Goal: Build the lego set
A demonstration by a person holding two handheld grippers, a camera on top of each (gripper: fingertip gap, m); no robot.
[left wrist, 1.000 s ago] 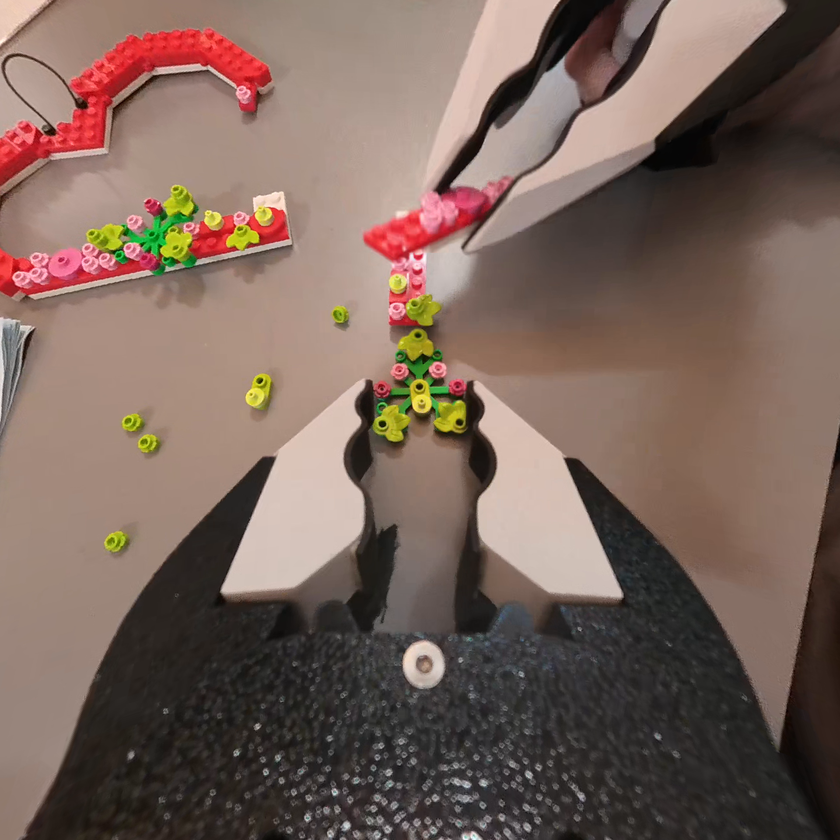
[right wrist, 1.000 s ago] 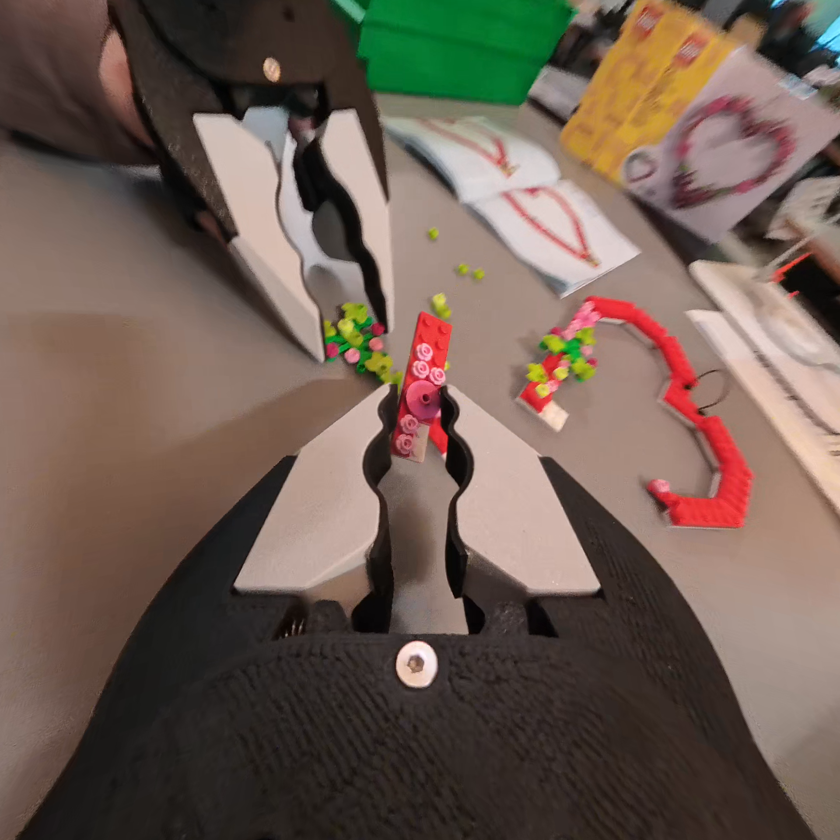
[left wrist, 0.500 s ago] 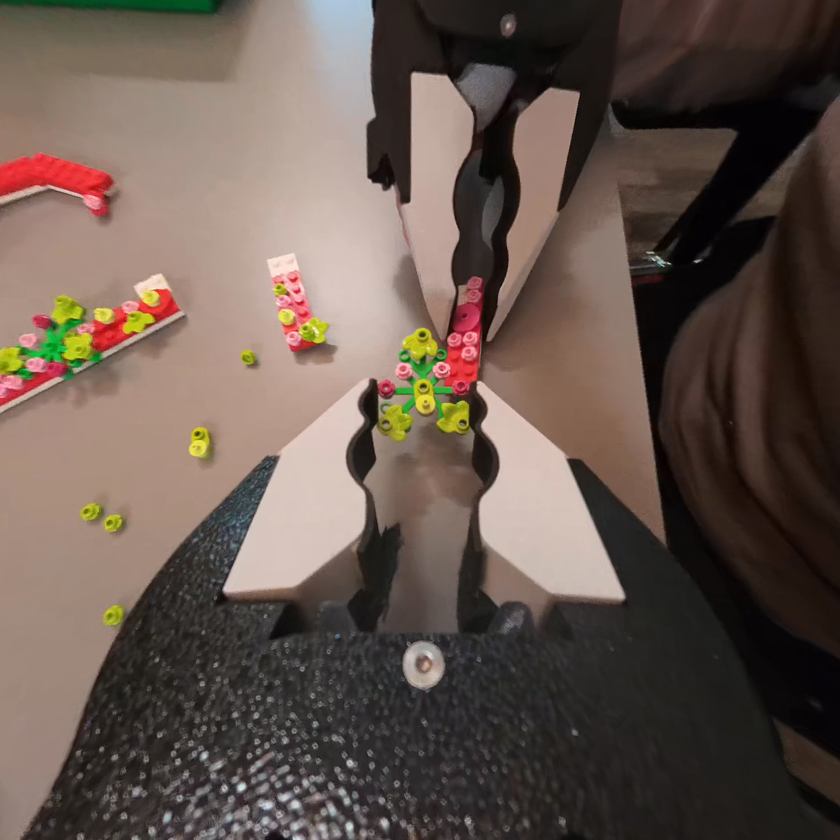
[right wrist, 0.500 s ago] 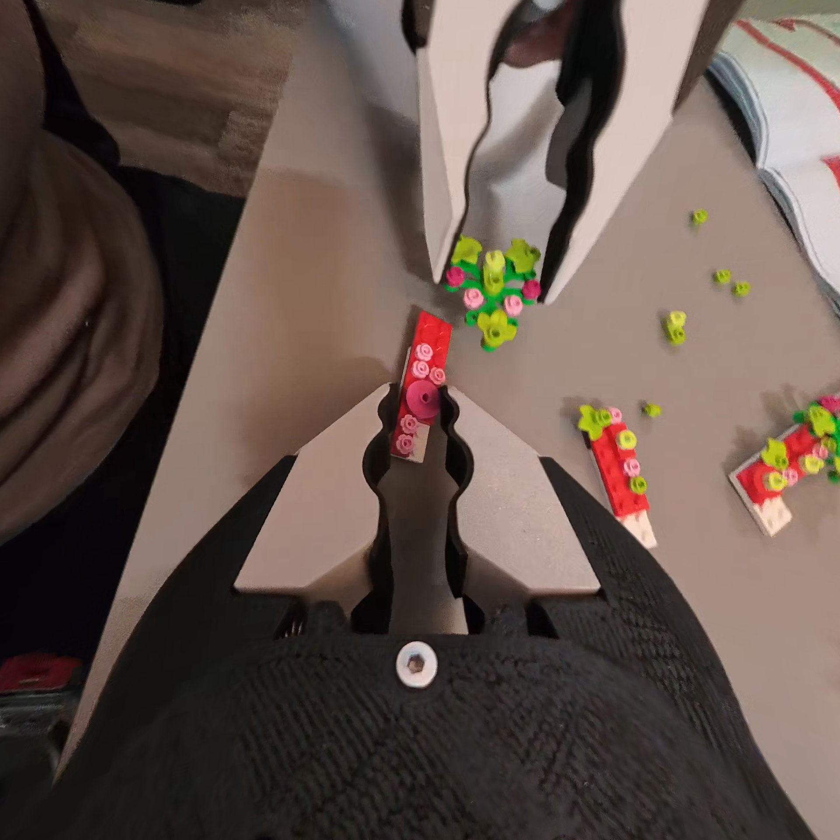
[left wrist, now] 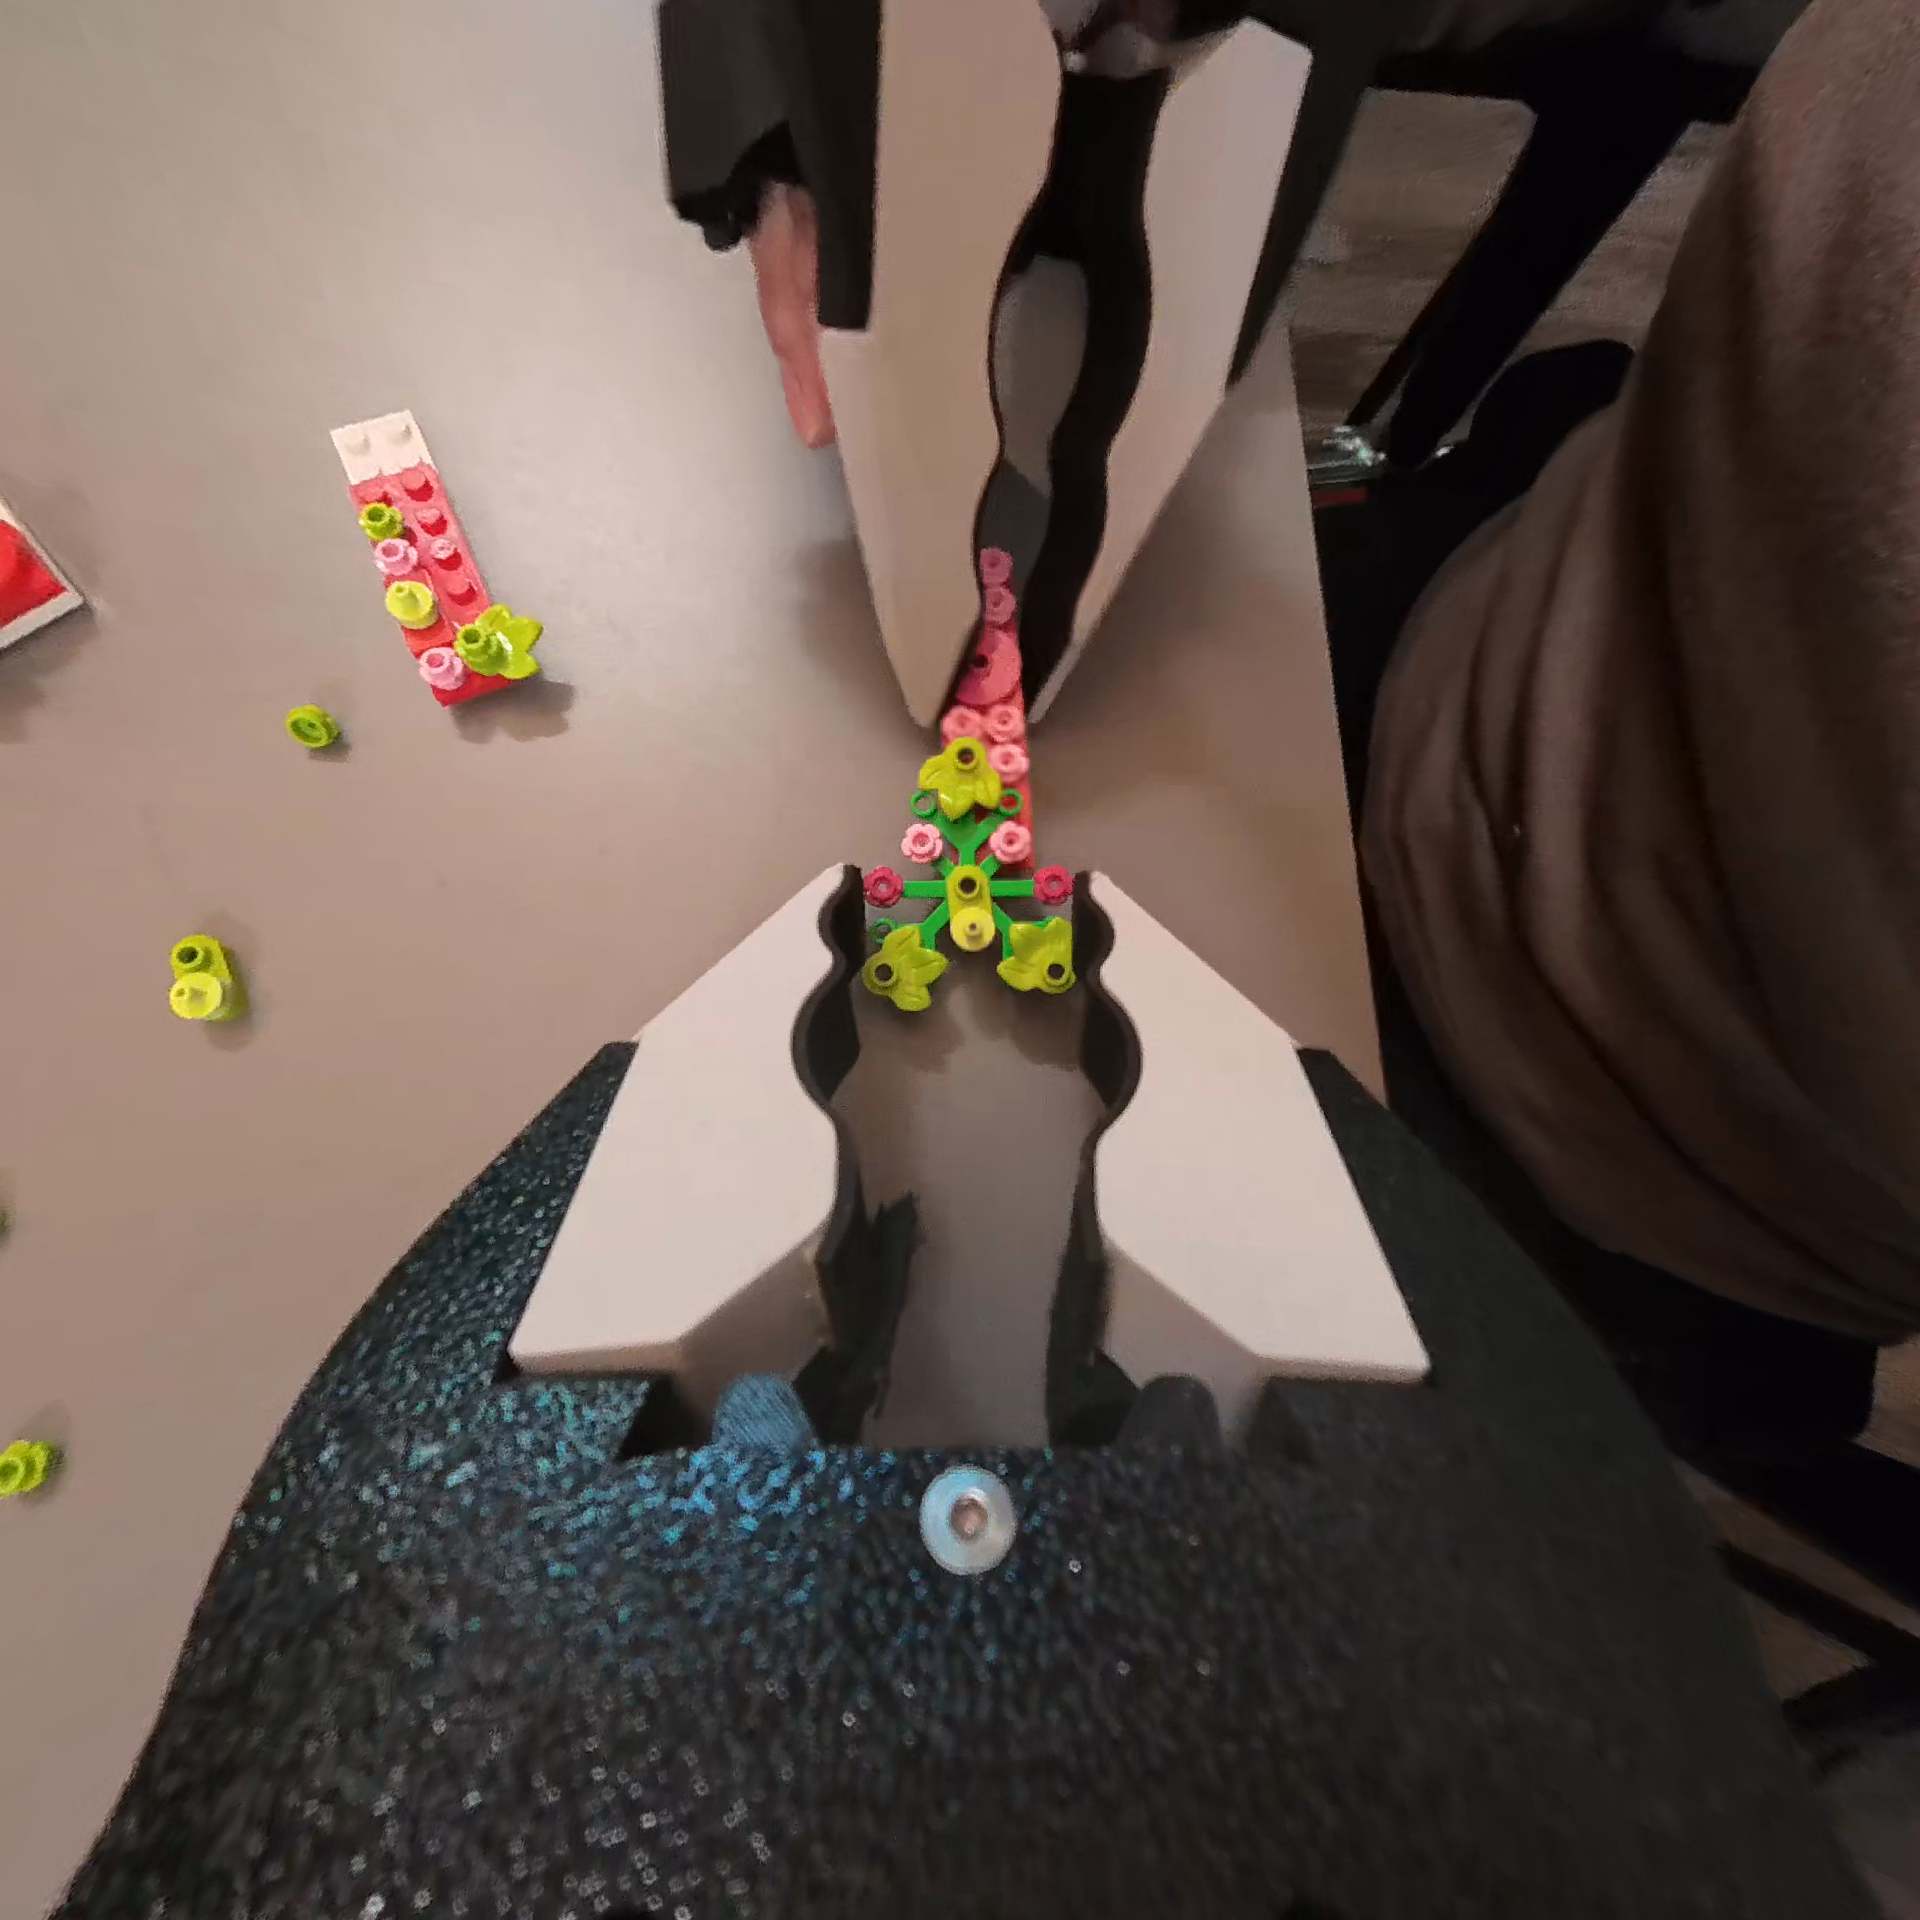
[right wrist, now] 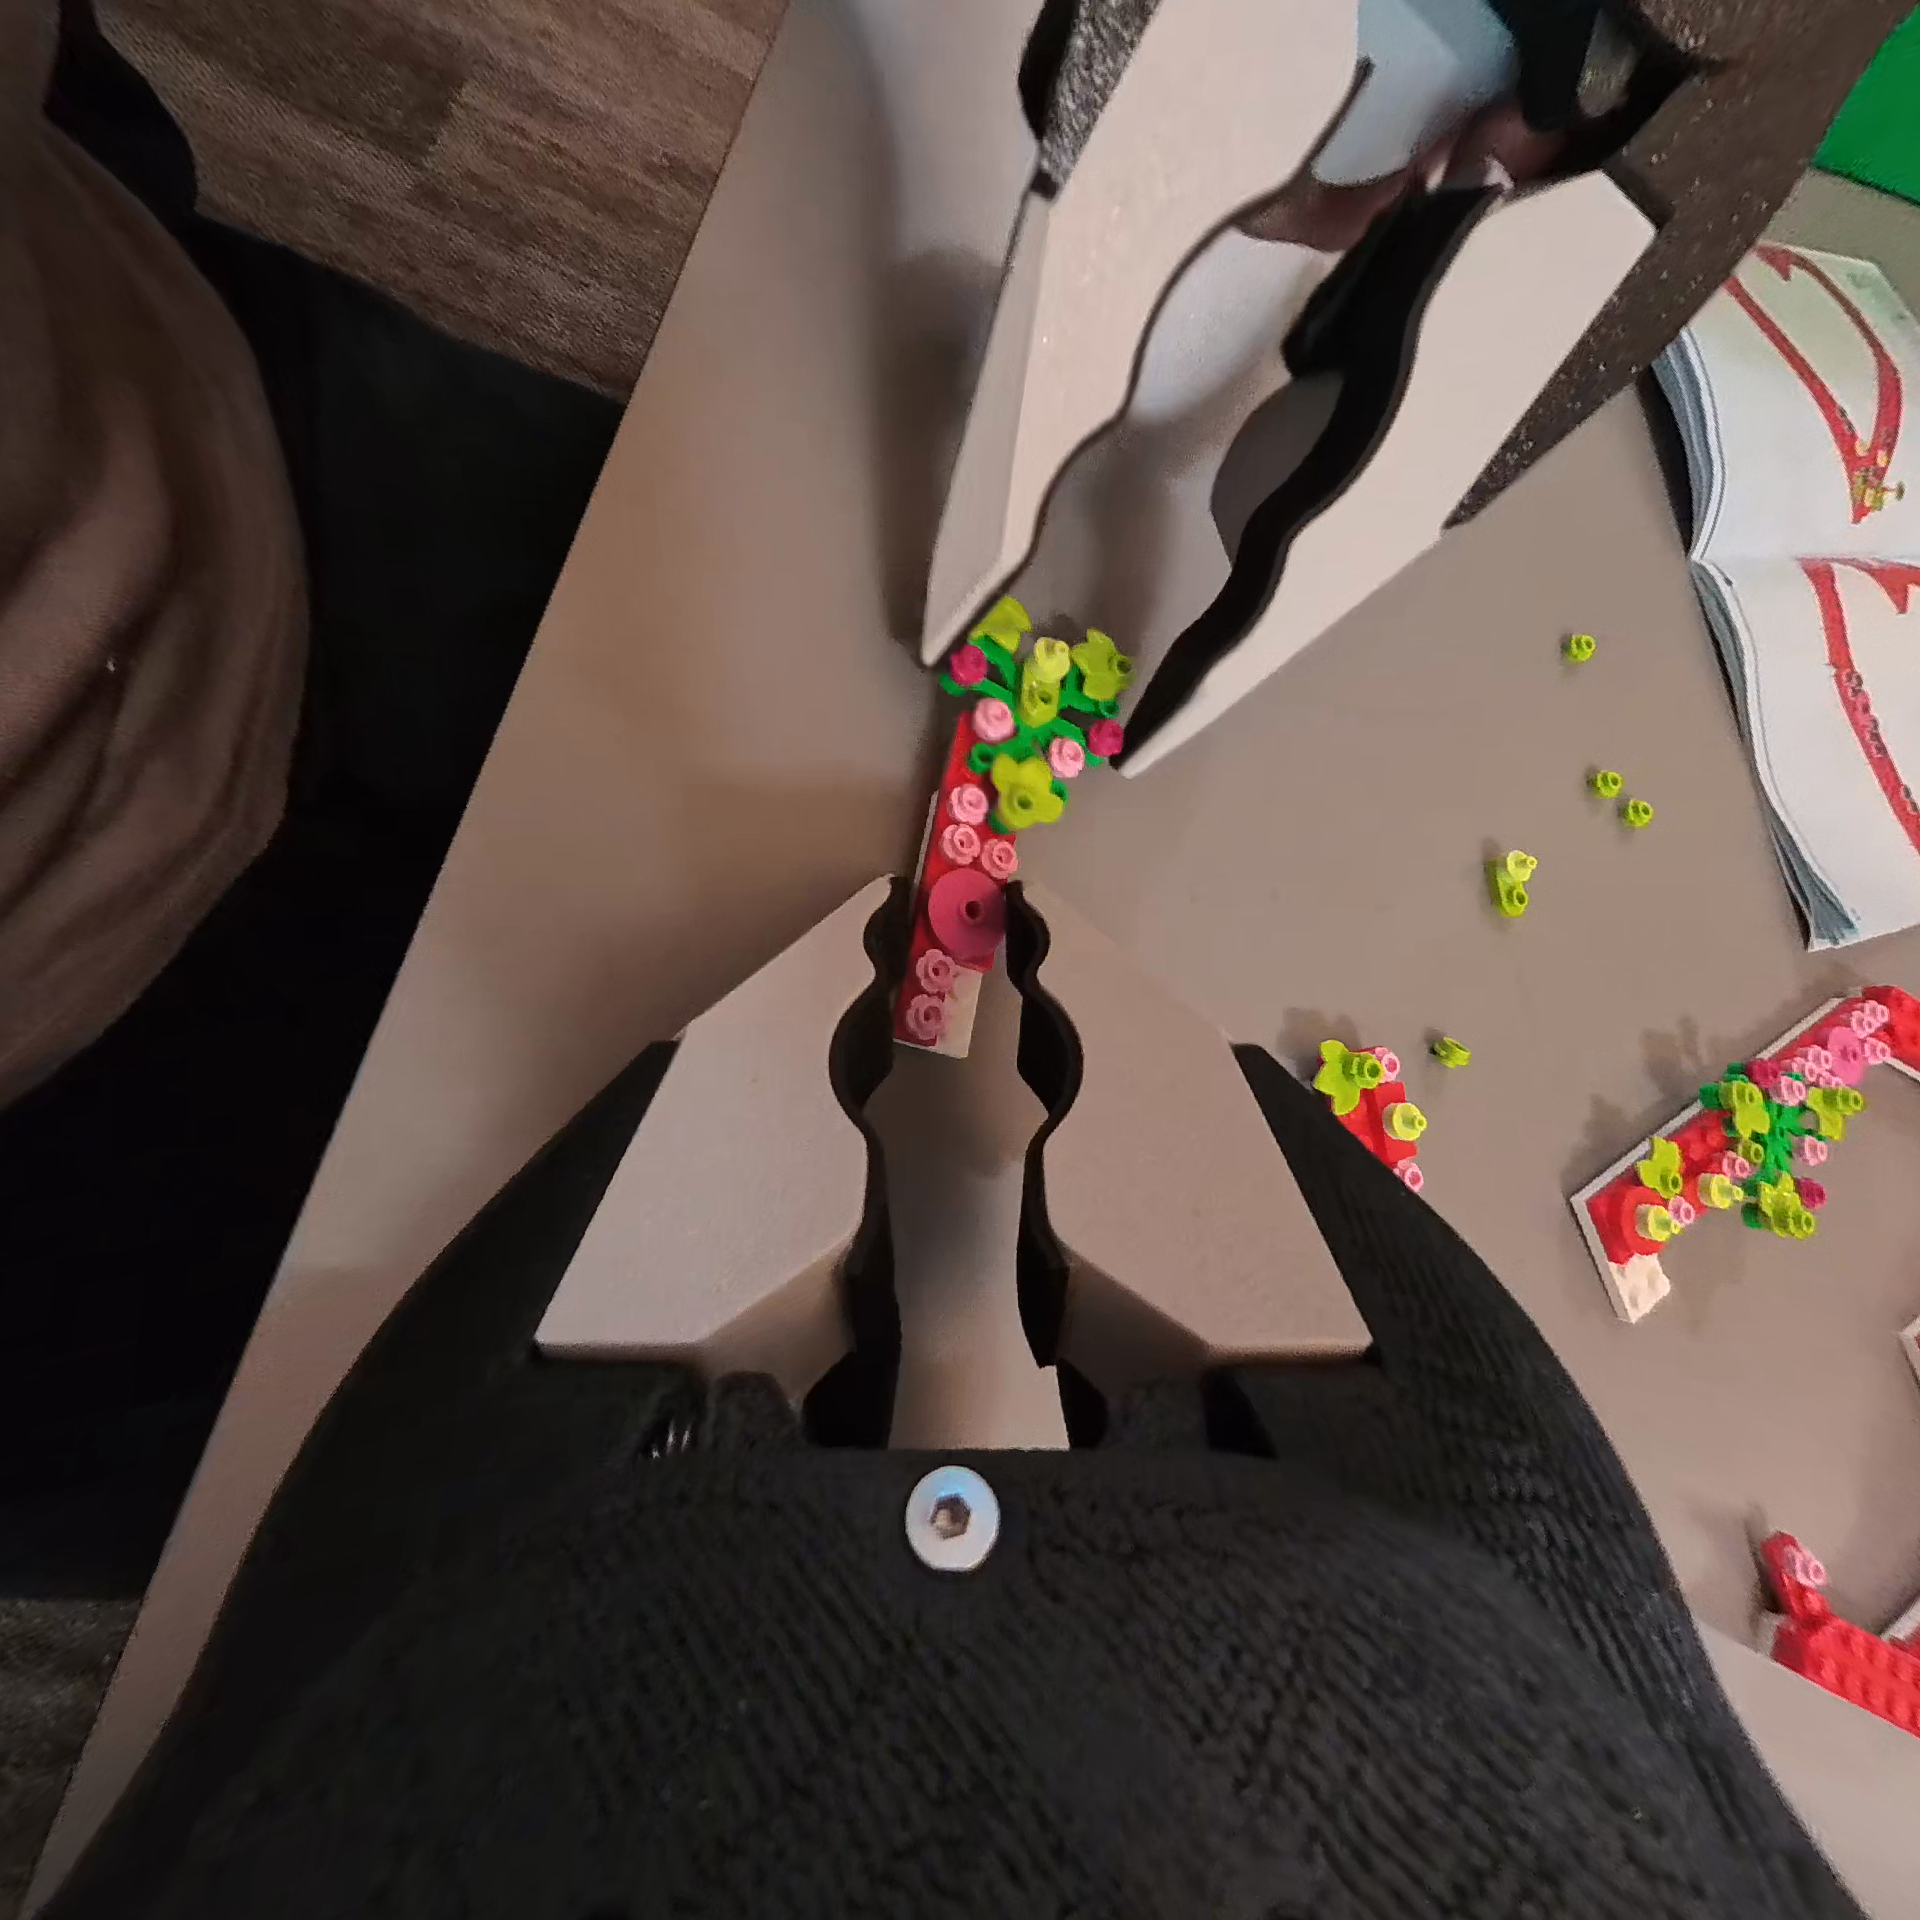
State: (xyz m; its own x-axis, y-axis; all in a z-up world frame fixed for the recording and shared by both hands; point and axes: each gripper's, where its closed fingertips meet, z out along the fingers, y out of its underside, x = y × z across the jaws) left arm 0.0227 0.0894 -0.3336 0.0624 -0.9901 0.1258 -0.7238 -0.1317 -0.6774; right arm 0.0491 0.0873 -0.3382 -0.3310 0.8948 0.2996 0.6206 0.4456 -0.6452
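The left gripper point(left wrist: 971, 904), at frame centre of the left wrist view, has its grey fingers clamped on the side tips of a green plastic plant sprig with lime leaves and small pink flowers point(left wrist: 966, 894). The gap between the fingers is moderate, as wide as the sprig.

The right gripper point(right wrist: 951, 904), at frame centre of the right wrist view, has its fingers drawn close together and clamped on a narrow red plastic plate with pink flower studs and a white end point(right wrist: 951, 914). The grip falls at the large magenta round stud.

The sprig overlaps the far end of the red plate, near the edge of the grey-brown table point(left wrist: 520, 260); whether it is seated on the studs cannot be told.

The left wrist view alone shows the white end of a short red plate with lime and pink studs point(left wrist: 436, 561) at upper left.

The right wrist view alone shows an open paper instruction booklet point(right wrist: 1808, 582) at upper right, a red and white flowered segment point(right wrist: 1745, 1143) at right, and a bare red curved segment point(right wrist: 1839, 1652) at lower right. Loose lime studs point(right wrist: 1512, 883) lie between.
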